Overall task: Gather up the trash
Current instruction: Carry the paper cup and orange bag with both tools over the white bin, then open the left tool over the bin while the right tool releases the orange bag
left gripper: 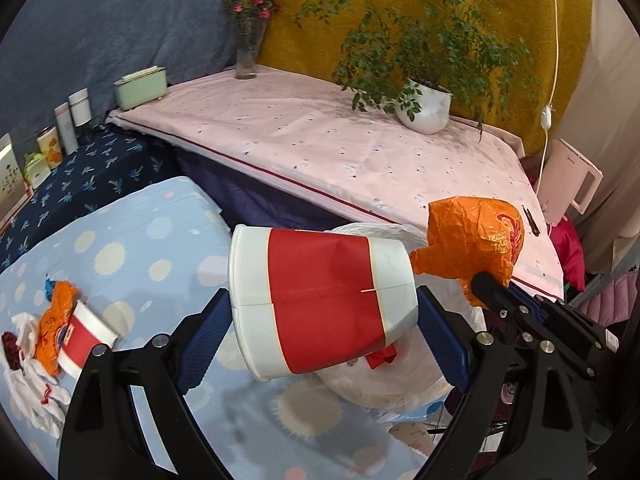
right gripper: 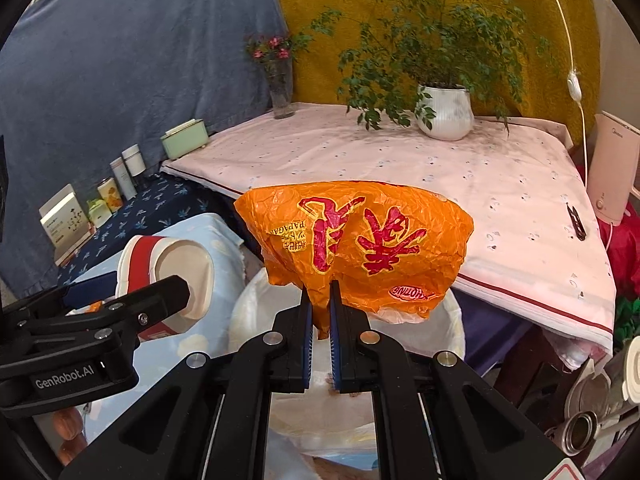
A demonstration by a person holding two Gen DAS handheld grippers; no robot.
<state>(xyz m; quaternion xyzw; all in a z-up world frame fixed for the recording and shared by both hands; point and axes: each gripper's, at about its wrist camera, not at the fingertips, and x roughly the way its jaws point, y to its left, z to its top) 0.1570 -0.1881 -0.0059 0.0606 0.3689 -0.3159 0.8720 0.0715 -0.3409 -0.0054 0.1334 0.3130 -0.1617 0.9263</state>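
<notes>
I am carrying two pieces of trash at once toward the bin (right gripper: 452,320), a white-lined one sitting just below and between the tools. The left tool (left gripper: 324,320) is clamping a red and white paper cup (left gripper: 320,304) sideways across its body, pads pressing on both sides, and the wall is already creasing. The right tool (right gripper: 320,312) is pinched nearly closed on a thin twist of an orange wrapper (right gripper: 356,248), whose bulk is ballooning above the jaws.

To do this well, I am thinking the cup should go first or the wrapper first, not both together, since the two tools are hanging close beside each other over the same opening. I would be bringing each one squarely over the liner before letting go, low enough that the light wrapper is not drifting off onto the pink-covered surface (right gripper: 400,152) behind. The wrapper is likely clinging to the pads, so a wide opening should help it fall.

More trash is waiting on the blue dotted bed (left gripper: 160,248): another cup (left gripper: 86,334) and wrapper (left gripper: 56,328) among white scraps at the left.
</notes>
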